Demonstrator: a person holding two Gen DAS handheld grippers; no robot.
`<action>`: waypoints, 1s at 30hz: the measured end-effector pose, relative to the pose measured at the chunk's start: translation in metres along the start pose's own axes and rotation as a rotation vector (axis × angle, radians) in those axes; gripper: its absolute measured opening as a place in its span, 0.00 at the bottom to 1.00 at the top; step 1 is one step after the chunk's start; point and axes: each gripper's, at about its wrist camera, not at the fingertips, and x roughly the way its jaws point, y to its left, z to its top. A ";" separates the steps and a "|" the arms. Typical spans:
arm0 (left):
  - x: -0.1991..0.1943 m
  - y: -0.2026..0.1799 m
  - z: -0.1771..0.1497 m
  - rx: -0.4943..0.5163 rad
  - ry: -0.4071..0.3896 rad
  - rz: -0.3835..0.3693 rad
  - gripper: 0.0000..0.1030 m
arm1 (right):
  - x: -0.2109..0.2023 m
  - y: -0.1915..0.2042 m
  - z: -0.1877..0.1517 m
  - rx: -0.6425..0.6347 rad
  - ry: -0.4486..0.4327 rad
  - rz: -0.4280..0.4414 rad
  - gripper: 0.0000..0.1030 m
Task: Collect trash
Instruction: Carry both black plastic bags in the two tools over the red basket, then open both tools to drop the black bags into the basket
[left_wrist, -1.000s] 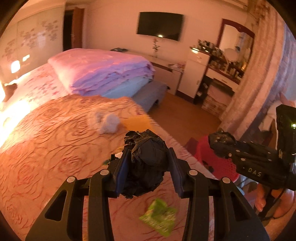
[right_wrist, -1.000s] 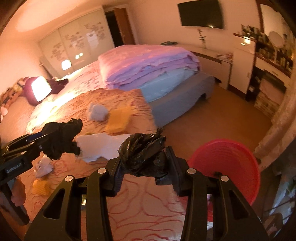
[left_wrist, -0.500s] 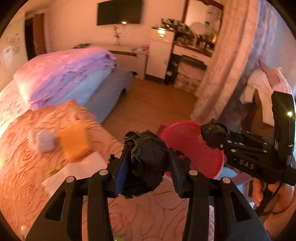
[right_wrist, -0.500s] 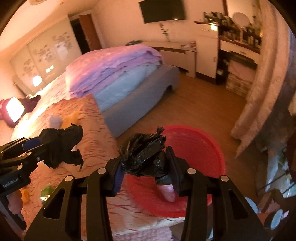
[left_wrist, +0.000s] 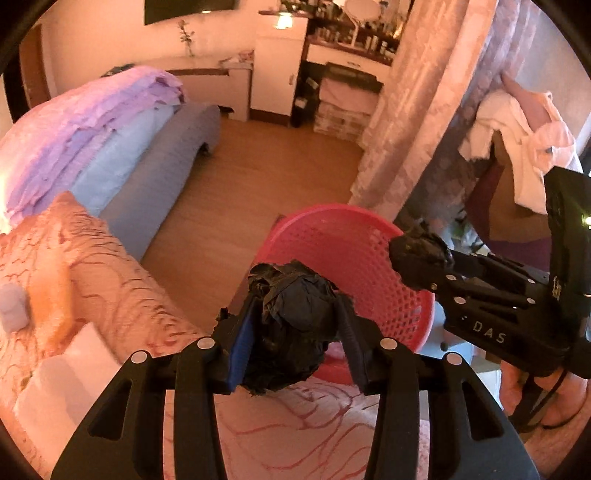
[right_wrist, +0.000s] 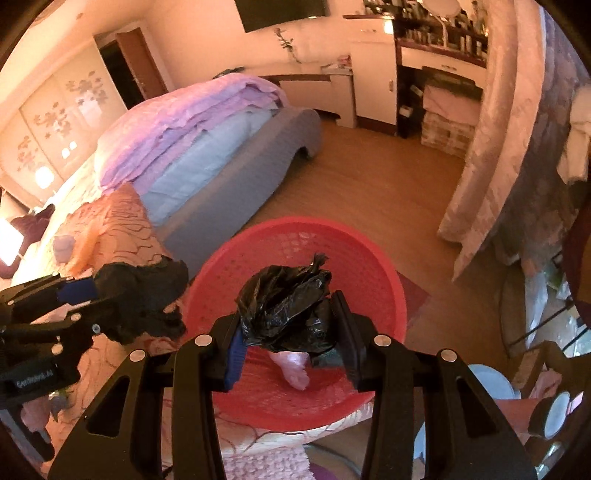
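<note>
My left gripper (left_wrist: 297, 312) has a crumpled black plastic bag wad (left_wrist: 291, 332) between its pads, and its jaws are opening slightly. It hangs at the bed edge, just short of the red mesh basket (left_wrist: 332, 236) on the floor. My right gripper (right_wrist: 288, 317) is shut on a second black bag wad (right_wrist: 284, 295) directly above the basket (right_wrist: 306, 229). A pink scrap (right_wrist: 291, 369) lies in the basket's bottom. Each view shows the other gripper: the right gripper (left_wrist: 417, 254) at the basket's right rim, the left gripper (right_wrist: 147, 295) at its left rim.
The bed with an orange patterned cover (left_wrist: 122, 295) lies to the left, with white paper (left_wrist: 66, 369), a yellow piece (left_wrist: 51, 295) and a white wad (left_wrist: 11, 310) on it. Folded purple quilts (left_wrist: 92, 122) sit further back. A curtain (left_wrist: 406, 110) hangs beyond the basket over wooden floor (left_wrist: 258, 166).
Both grippers swung from over the bed to the right and downward, to the red basket, each still carrying its black wad. The right one now hangs over the basket.
</note>
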 end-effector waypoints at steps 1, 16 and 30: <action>0.003 -0.002 0.001 0.004 0.007 -0.006 0.42 | 0.001 -0.002 0.000 0.004 0.005 0.001 0.40; 0.000 0.015 -0.001 -0.083 0.000 -0.010 0.70 | 0.005 -0.011 -0.005 0.036 0.025 -0.010 0.53; -0.040 0.038 -0.015 -0.127 -0.087 0.077 0.72 | -0.008 0.012 -0.006 -0.020 -0.012 -0.006 0.53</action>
